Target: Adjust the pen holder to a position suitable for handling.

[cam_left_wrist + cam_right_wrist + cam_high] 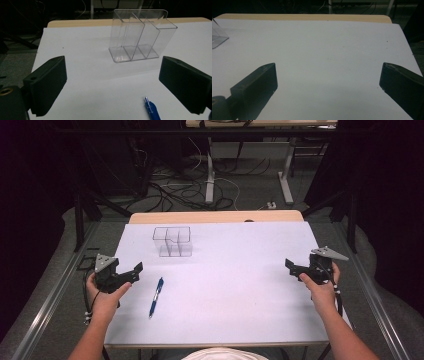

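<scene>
The blue pen (156,297) lies flat on the white surface (235,285), just to the right of the left gripper (131,273) and well apart from the right gripper (295,267). Its long axis runs roughly front to back, the far end tipped slightly right. In the left gripper view its tip sits low, toward the right jaw. Both grippers have jaws spread wide and hold nothing. The clear divided organizer (172,241) stands upright beyond the pen. The left hand (104,301) is judged nearer for a pick.
</scene>
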Demonstrator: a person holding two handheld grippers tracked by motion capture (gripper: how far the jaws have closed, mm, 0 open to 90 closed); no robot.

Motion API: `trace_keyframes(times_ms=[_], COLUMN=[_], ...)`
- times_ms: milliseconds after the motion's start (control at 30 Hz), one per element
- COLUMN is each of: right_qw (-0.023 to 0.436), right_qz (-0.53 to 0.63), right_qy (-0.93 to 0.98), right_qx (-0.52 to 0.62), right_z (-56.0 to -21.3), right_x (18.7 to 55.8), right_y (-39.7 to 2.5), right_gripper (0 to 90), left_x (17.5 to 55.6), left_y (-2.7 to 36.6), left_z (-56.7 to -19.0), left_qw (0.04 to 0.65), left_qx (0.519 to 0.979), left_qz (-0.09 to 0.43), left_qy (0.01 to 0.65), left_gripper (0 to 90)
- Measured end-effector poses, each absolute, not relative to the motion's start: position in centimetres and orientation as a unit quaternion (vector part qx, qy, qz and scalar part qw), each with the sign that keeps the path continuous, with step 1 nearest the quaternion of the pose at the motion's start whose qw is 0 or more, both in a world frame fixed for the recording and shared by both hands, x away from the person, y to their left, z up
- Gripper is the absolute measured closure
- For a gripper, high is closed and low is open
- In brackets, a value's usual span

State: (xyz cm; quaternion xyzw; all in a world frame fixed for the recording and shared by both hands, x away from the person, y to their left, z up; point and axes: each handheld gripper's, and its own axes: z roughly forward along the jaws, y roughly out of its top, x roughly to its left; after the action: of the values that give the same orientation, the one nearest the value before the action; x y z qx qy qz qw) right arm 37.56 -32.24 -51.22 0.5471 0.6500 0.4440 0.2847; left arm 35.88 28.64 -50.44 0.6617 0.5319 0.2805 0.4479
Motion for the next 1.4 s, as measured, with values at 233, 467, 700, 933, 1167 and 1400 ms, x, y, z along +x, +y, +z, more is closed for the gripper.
trace_keyframes(times_ms=[233, 467, 700, 933, 1167, 1400], right_qw=[0.286, 0.287, 0.290, 0.290, 0.292, 0.288], right_qz=[0.439, 0.435, 0.434, 0.430, 0.424, 0.426], right_qy=[0.661, 0.667, 0.668, 0.669, 0.672, 0.673], right_qx=[0.537, 0.532, 0.531, 0.533, 0.532, 0.533], right_z=[-51.1, -51.2, -51.1, -51.3, -51.6, -51.7], right_x=[37.6, 37.4, 37.0, 37.0, 37.0, 37.1], right_y=[-32.1, -31.9, -31.5, -31.3, -31.3, -31.1], right_gripper=[1.4, 1.8, 2.4, 3.0, 3.0, 3.1], left_x=[37.0, 37.7, 39.6, 41.3, 43.3, 45.2], left_y=[28.7, 28.8, 28.6, 28.3, 28.4, 27.8], left_z=[-50.0, -49.2, -48.3, -47.7, -47.3, -47.4], left_qw=[0.461, 0.459, 0.478, 0.473, 0.470, 0.459], left_qx=[0.644, 0.642, 0.640, 0.654, 0.662, 0.679], left_qz=[0.277, 0.276, 0.269, 0.268, 0.245, 0.243], left_qy=[0.543, 0.549, 0.537, 0.526, 0.530, 0.518], left_gripper=[17.2, 35.7, 41.2, 43.2, 58.8, 74.7])
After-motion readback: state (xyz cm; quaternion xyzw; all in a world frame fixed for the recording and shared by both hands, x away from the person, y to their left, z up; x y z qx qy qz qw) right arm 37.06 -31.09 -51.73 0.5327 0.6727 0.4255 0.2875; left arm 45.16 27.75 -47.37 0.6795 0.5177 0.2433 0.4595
